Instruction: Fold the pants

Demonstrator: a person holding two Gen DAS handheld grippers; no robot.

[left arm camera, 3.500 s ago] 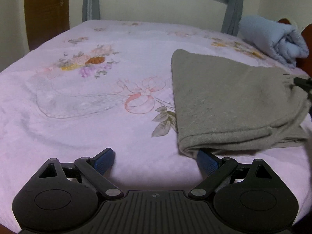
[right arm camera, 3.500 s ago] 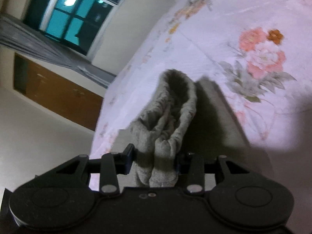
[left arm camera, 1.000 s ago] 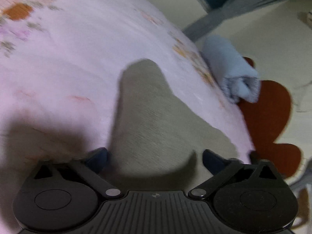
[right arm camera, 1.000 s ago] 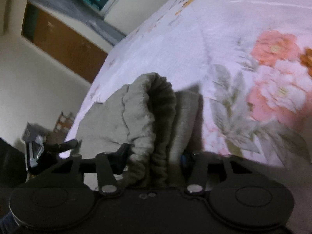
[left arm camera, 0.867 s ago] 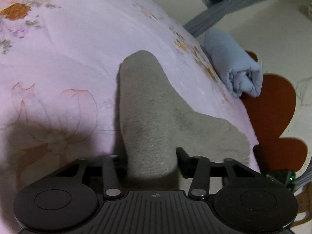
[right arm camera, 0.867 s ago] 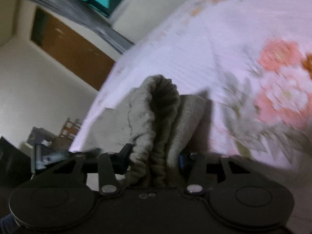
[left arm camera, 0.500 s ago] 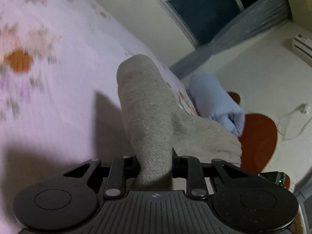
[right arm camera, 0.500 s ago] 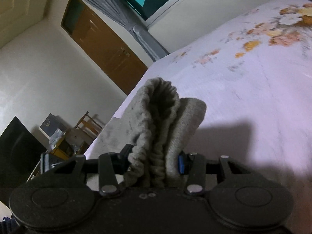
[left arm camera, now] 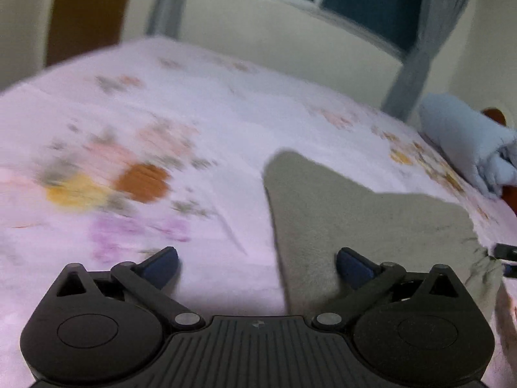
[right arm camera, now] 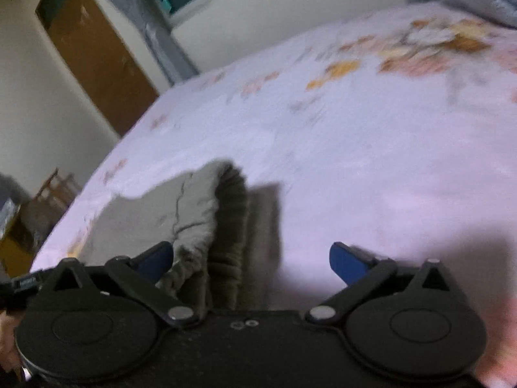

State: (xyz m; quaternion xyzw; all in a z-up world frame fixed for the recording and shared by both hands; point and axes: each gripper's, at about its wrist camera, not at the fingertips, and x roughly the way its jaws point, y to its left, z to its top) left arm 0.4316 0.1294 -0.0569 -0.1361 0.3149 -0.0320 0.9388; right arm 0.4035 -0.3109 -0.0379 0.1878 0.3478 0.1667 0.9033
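The grey pants (left arm camera: 365, 226) lie folded flat on the pink floral bedspread (left arm camera: 200, 123). My left gripper (left arm camera: 257, 263) is open, its right finger over the near edge of the pants and its left finger over bare sheet. In the right wrist view the gathered waistband of the pants (right arm camera: 226, 226) lies on the bed. My right gripper (right arm camera: 250, 260) is open around the waistband end, holding nothing. The tip of the right gripper shows at the right edge of the left wrist view (left arm camera: 505, 252).
A rolled light blue blanket (left arm camera: 465, 139) lies at the far right of the bed by a reddish headboard (left arm camera: 494, 114). A brown wooden door (right arm camera: 97, 55), a window with grey curtains (left arm camera: 433, 42) and a chair (right arm camera: 48, 194) stand beyond the bed.
Both grippers were shut on the lifted pants half a second ago. Both have since opened and the pants now lie flat on the bed.
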